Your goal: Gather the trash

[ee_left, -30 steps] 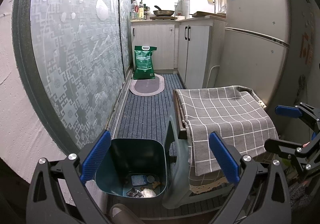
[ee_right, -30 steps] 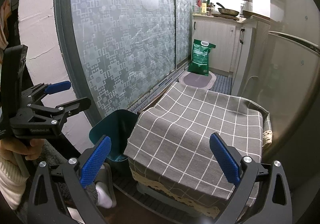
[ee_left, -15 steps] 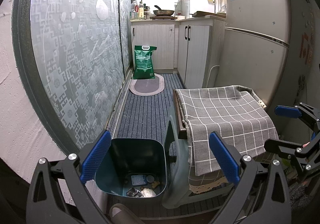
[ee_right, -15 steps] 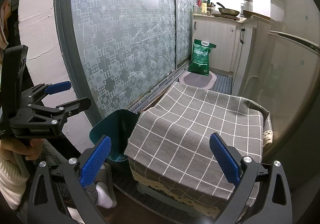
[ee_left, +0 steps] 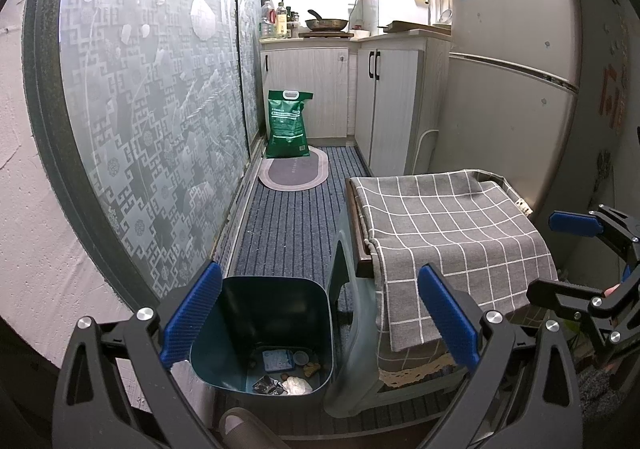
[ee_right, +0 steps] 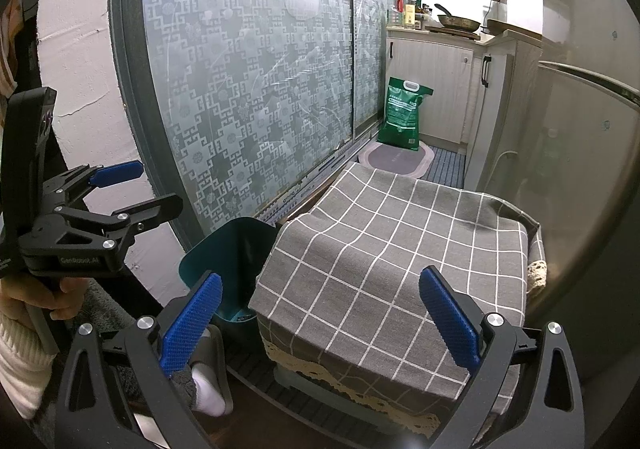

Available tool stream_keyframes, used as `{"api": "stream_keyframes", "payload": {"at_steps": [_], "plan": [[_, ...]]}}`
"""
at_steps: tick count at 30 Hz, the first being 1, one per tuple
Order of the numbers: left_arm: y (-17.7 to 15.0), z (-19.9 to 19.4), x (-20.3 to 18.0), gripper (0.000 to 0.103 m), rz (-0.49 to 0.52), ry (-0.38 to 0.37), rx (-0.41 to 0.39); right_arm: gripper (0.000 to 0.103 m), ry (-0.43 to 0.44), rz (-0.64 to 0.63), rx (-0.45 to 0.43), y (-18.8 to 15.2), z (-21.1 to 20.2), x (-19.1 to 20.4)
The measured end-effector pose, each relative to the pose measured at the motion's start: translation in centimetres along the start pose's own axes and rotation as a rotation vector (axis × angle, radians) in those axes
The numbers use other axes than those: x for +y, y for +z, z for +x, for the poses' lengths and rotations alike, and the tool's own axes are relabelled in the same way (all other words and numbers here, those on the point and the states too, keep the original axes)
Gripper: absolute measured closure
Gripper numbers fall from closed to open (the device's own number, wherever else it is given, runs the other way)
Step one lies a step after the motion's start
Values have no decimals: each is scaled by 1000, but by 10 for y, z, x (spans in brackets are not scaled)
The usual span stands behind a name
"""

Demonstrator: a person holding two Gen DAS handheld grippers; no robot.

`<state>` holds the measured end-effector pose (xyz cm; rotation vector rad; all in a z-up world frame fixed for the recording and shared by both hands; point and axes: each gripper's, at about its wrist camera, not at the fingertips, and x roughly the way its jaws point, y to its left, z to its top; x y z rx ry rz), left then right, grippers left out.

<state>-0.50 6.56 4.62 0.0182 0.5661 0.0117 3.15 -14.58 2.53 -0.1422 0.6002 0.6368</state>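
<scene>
A dark teal trash bin (ee_left: 264,329) stands on the floor beside a low table draped in a grey checked cloth (ee_left: 452,245). Inside the bin lie several scraps of trash (ee_left: 286,373), among them a crumpled white wad and a blue-white wrapper. My left gripper (ee_left: 320,313) hovers open over the bin's mouth, nothing between its blue pads. My right gripper (ee_right: 320,321) is open above the near edge of the cloth (ee_right: 392,257), empty. The right wrist view shows the bin (ee_right: 232,261) left of the table, and the left gripper (ee_right: 128,189) held in a hand.
A frosted patterned glass door (ee_left: 152,121) runs along the left. A fridge (ee_left: 512,89) and white cabinets (ee_left: 392,105) stand to the right and back. A green bag (ee_left: 288,125) and oval mat (ee_left: 294,175) sit down the striped floor runner. A slippered foot (ee_right: 208,393) is near the bin.
</scene>
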Motion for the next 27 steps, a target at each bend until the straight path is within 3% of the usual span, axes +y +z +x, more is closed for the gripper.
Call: {"api": "stream_keyframes", "payload": {"at_steps": [27], "plan": [[-1, 0, -4, 3, 26, -17, -2, 3, -1, -6, 8, -3, 2, 1]]}}
